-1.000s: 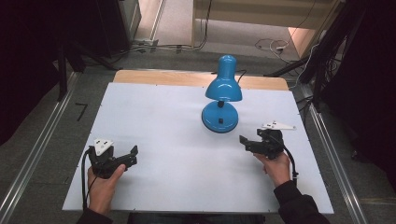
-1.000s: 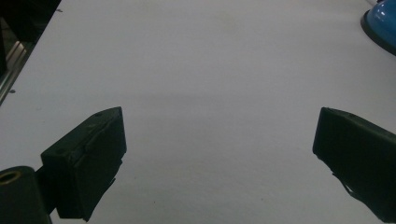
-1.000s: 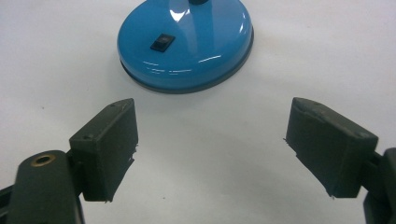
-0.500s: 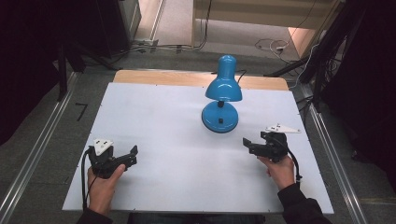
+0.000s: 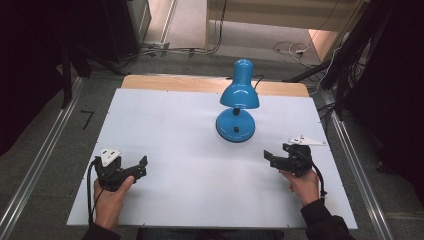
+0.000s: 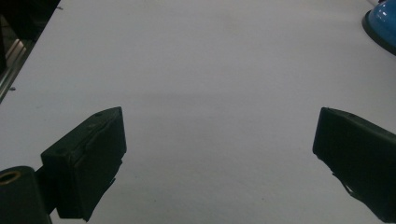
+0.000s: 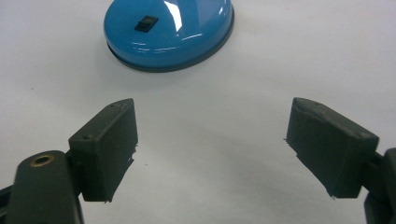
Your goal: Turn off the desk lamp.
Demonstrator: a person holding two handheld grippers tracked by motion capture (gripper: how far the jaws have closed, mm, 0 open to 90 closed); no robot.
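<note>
Broadly, a white table [image 5: 190, 130] takes up the middle of the high view, with a strip of bare wood along its far edge and grey floor around it. On the table, toward the far right, stands a blue lamp [image 5: 237, 107]: its round base sits flat on the white top, and its shade hangs above and just behind the base, tipped down toward the person. A small black switch [image 7: 146, 22] lies on top of the base, seen closest in the right gripper view, where the base reads as a glossy blue dome ahead of the jaws.

Nearer the person, the two tools rest low over the front part of the table, well apart from each other. The right gripper [image 5: 279, 157] is held at the right side, near the lamp base but not touching it, pointing left and toward the base; its jaws stand wide apart with bare table between them. The left gripper [image 5: 136, 167] sits at the front left corner, far from the lamp, its jaws likewise spread wide over bare table. In the left gripper view the base edge [image 6: 380, 23] shows at the upper right corner.

A hand [image 5: 109, 200] holds the left tool, and another hand [image 5: 303, 185] the right.
</note>
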